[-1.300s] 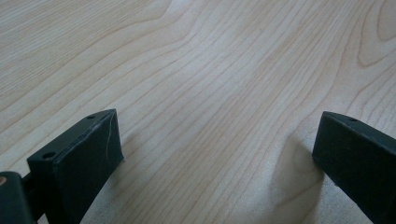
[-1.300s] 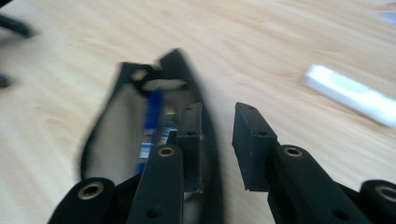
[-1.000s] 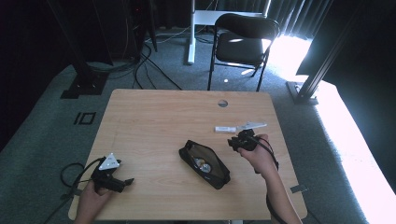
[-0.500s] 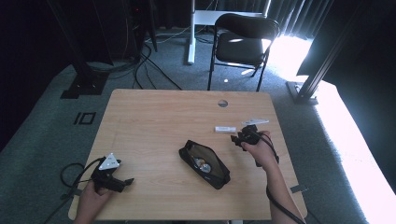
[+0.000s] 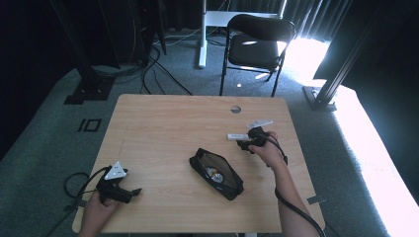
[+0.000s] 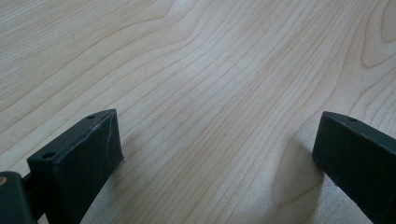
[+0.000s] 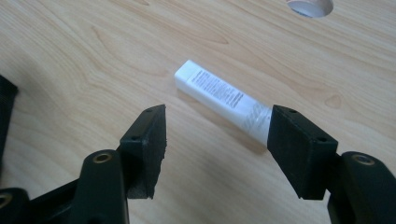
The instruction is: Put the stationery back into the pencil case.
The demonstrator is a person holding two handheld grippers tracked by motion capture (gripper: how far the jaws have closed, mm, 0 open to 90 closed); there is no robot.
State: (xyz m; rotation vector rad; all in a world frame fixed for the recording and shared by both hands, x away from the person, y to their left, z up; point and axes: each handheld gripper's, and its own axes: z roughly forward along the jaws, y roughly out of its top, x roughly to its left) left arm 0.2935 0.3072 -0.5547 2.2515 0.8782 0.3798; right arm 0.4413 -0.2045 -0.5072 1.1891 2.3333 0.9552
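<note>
A small white tube (image 7: 219, 95) with printed text lies flat on the wooden table (image 5: 163, 128), right of centre, also visible as the white tube (image 5: 237, 136). My right gripper (image 7: 217, 140) hovers just short of it, jaws open, one fingertip beside the tube's near end. From above, the right gripper (image 5: 245, 143) sits at the tube's right end. An open black pouch (image 5: 216, 173) with shiny items inside lies in the middle. My left gripper (image 5: 129, 192) rests at the front left corner; its jaws stand wide open over bare wood (image 6: 210, 116).
A round cable hole (image 5: 235, 109) is in the table's far side. A black chair (image 5: 254, 47) stands behind the table, with stands and cables on the grey carpet. Bright light falls on the floor at the right.
My right gripper has moved a little forward and left, closing in on the white tube. The left gripper has stayed put.
</note>
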